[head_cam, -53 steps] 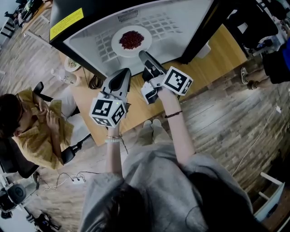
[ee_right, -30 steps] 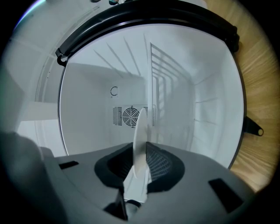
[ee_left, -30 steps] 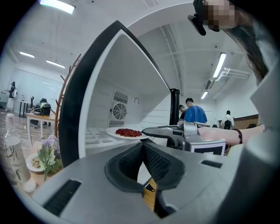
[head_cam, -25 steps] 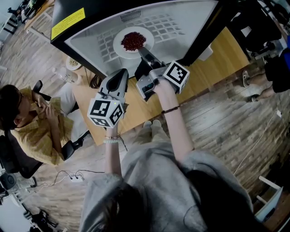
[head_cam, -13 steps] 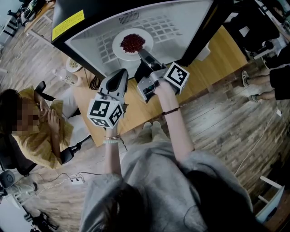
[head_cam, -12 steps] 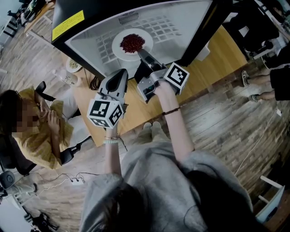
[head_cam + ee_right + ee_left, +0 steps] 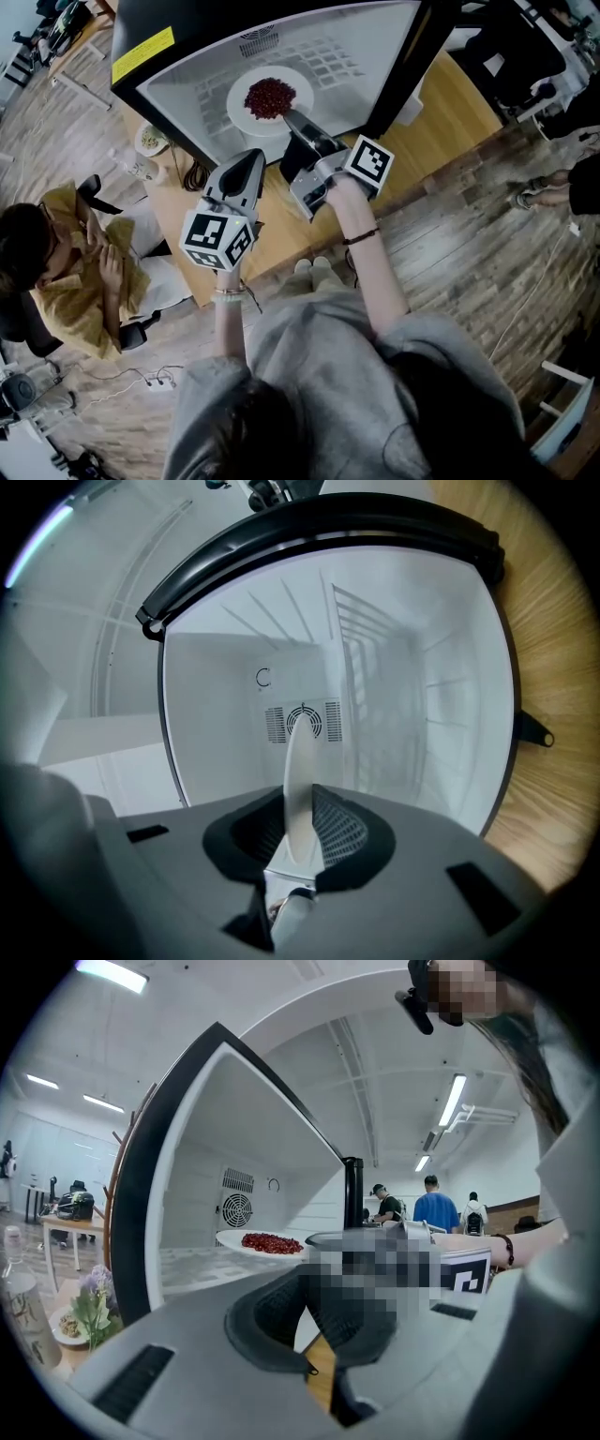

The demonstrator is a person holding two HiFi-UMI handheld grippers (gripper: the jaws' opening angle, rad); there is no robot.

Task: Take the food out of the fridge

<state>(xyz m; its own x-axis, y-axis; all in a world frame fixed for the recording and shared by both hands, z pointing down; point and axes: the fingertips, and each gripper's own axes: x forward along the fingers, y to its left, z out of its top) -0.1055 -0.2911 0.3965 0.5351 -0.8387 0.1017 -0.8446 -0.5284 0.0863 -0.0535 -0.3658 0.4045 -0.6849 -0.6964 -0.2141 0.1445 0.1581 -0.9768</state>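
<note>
A white plate (image 7: 246, 117) heaped with red food (image 7: 269, 97) sits inside the open fridge (image 7: 366, 56) on its white gridded shelf. My right gripper (image 7: 293, 118) reaches in from the front and is shut on the plate's near rim. In the right gripper view the plate (image 7: 300, 752) stands edge-on, pinched between the dark pads (image 7: 342, 832) of my right gripper (image 7: 302, 829). My left gripper (image 7: 252, 161) hangs outside the fridge's front edge, to the left, shut and holding nothing. From the left gripper view the plate (image 7: 232, 1239) and food (image 7: 272, 1242) show beyond the closed tips of my left gripper (image 7: 314, 1299).
The fridge stands on a wooden table (image 7: 450, 112). A small dish (image 7: 150, 139) and a bottle (image 7: 139, 169) sit at the table's left end. A person in yellow (image 7: 70, 281) sits at the left. A fan vent (image 7: 302, 722) marks the fridge's back wall.
My right gripper went from just short of the plate to gripping its near rim, then rose slightly with it. The left gripper stayed where it was.
</note>
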